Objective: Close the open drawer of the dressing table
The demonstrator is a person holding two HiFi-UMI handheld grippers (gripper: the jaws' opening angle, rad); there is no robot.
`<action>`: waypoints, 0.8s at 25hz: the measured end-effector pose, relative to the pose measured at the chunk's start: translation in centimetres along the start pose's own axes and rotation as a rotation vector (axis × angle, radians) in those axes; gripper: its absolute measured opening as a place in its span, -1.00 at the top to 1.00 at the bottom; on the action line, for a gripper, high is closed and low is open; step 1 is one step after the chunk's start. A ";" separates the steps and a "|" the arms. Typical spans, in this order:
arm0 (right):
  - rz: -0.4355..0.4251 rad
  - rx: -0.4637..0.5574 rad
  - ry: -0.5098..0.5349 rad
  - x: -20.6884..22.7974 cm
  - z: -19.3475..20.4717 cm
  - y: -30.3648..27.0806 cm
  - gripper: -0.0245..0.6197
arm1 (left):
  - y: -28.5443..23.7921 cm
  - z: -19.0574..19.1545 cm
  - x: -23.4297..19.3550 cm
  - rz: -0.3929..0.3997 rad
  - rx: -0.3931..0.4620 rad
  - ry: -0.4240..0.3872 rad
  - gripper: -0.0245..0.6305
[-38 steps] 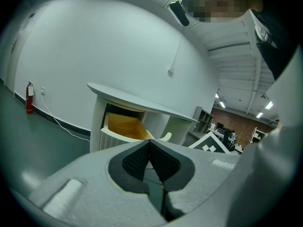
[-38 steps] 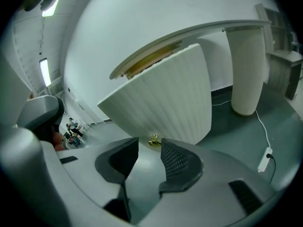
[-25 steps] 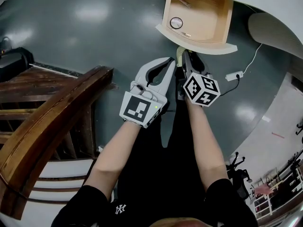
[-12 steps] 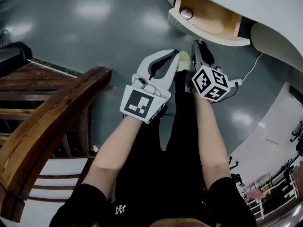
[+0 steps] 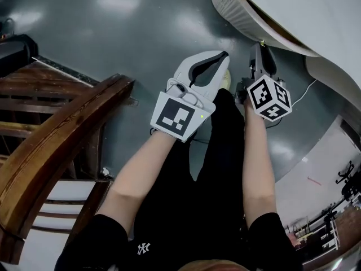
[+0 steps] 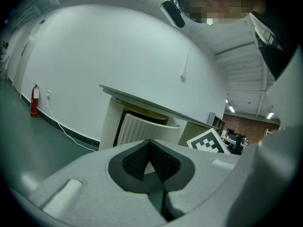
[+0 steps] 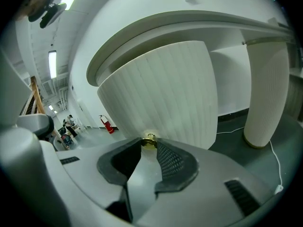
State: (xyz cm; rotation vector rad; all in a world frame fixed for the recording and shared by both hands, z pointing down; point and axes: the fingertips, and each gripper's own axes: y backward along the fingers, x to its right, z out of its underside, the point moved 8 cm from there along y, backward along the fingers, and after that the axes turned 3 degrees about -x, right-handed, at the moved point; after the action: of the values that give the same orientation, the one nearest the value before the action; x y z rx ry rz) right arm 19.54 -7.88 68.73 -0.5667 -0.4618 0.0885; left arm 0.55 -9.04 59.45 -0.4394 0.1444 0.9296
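Drawer [image 7: 161, 89] nearly flush, straight ahead of right gripper [image 7: 149, 145], pinched on its gold knob [image 7: 150, 139]; left gripper [image 6: 150, 144] pressed shut, further off.

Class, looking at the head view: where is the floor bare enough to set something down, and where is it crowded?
Bare: the floor between the wooden furniture and the dressing table. Crowded: the right tool on the brass knob, the left tool beside.

The dressing table [image 5: 304, 10] runs off the head view's top and right edges. The brass knob [image 7: 150, 139], pinched in the right claw [image 7: 149, 144], shows only its top. The drawer [image 7: 161, 93] hides its own inside. The distant people [image 7: 70, 122] are too small to make out.
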 end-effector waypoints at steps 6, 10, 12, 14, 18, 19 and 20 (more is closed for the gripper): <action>0.000 0.036 0.026 0.6 -1.9 -2.0 0.57 | -1.1 -0.2 -1.1 -0.022 0.029 0.002 0.90; -0.004 0.054 0.041 0.9 -3.0 -3.5 0.57 | -1.8 0.0 -1.7 -0.035 0.041 0.006 0.90; -0.004 0.060 0.049 1.1 -3.5 -4.0 0.57 | -2.2 0.1 -1.8 -0.038 0.045 0.006 0.90; -0.004 0.067 0.056 1.3 -3.9 -4.4 0.57 | -2.5 0.2 -1.9 -0.040 0.046 0.008 0.90; -0.002 0.081 0.069 1.5 -4.6 -5.2 0.57 | -3.0 0.4 -2.2 -0.043 0.055 0.014 0.90; -0.001 0.085 0.070 1.5 -4.7 -5.5 0.57 | -3.0 0.4 -2.4 -0.045 0.058 0.015 0.90; 0.000 0.088 0.071 1.5 -4.8 -5.7 0.57 | -3.0 0.4 -2.6 -0.047 0.060 0.017 0.90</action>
State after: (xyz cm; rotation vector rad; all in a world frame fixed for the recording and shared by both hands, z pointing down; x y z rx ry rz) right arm 22.76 -14.80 68.79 -0.4815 -0.3870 0.0881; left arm 1.36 -12.34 61.51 -0.3932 0.1764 0.8733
